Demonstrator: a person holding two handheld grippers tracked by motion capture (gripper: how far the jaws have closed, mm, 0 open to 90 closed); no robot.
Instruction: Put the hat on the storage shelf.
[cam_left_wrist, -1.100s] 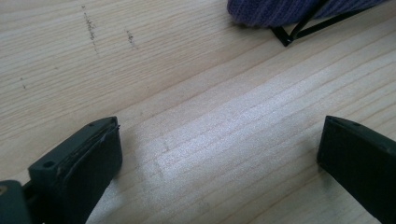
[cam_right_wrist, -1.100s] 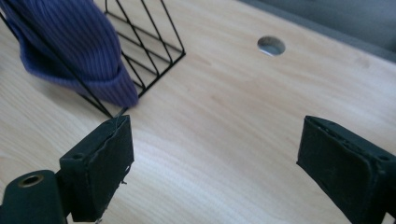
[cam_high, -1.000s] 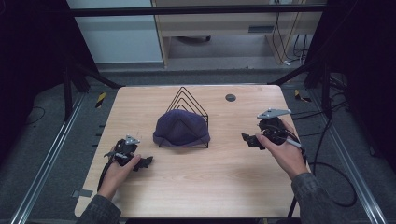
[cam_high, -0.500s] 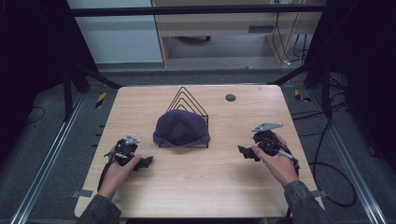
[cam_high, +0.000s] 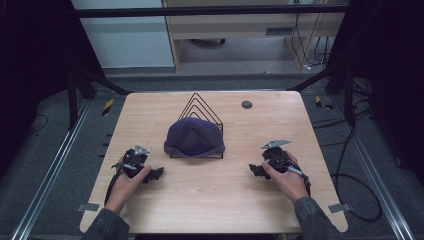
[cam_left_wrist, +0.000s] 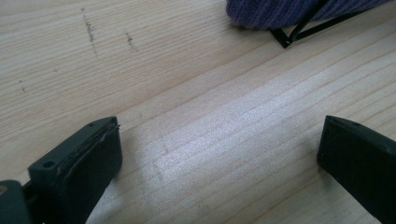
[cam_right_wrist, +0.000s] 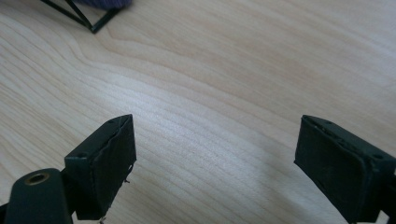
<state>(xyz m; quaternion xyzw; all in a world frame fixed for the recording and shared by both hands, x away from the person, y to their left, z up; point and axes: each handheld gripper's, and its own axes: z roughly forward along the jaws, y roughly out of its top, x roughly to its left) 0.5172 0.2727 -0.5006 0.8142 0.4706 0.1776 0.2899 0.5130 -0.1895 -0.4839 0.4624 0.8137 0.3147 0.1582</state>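
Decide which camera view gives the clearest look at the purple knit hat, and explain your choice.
The high view: the whole purple knit hat shows, draped over the black wire rack at mid-table. The left gripper view catches just the hat's lower edge at its top border. The right gripper view gives a blurred purple sliver above a rack corner.
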